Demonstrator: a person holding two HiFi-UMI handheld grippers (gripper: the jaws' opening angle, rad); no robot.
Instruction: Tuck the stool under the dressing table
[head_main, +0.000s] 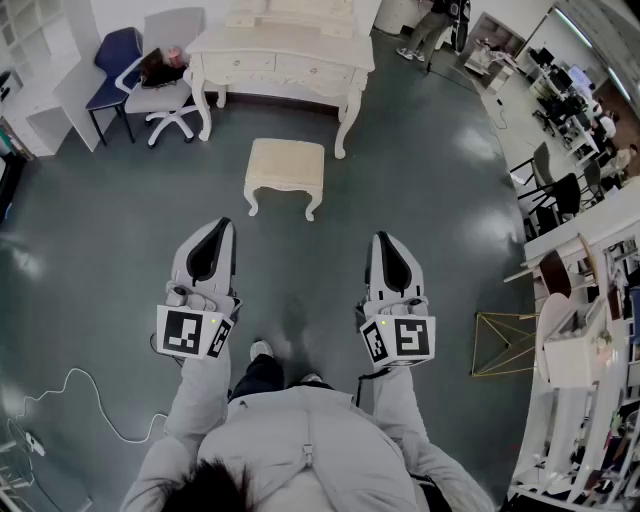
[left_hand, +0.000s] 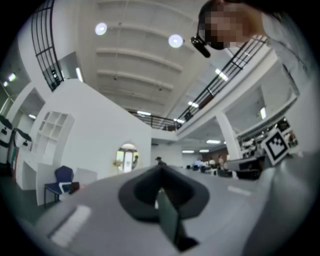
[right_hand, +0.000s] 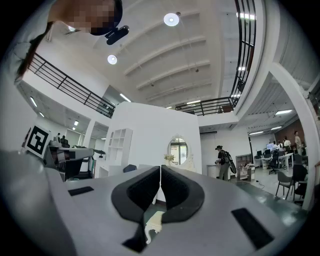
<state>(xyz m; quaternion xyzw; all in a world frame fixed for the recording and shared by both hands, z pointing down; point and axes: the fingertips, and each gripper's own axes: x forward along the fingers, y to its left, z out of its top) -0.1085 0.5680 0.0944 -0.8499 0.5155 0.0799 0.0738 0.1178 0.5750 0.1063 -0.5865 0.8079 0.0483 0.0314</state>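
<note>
Both grippers are held out in front of the person, side by side and well short of the furniture. The left gripper (head_main: 221, 226) has its jaws pressed together with nothing between them, and the right gripper (head_main: 382, 239) is the same: pads meeting, empty. Each points roughly level, a little upward.

The cream stool (head_main: 286, 165) stands on the grey floor (head_main: 440, 230) ahead of the two grippers and well apart from them. It lies between their lines, somewhat nearer the left gripper's side. In the right gripper view a sliver of its pale frame shows low through the gap behind the closed jaws. Beyond the stool, farther from the grippers, is the white dressing table (head_main: 285, 50); the stool sits outside its legs, not yet under it, and looks roughly centred on the knee space. A white office chair (head_main: 165, 100) and a blue chair (head_main: 115, 60) stand off to the left gripper's side of the table.

The step in hand looks like the approach — nothing has been touched. The next move probably calls for stepping forward and bringing the grippers to the near edge of the seat, one toward each end. From there an even push away would send the stool straight between the table's front legs — uneven pressure could swing it into a leg
</note>
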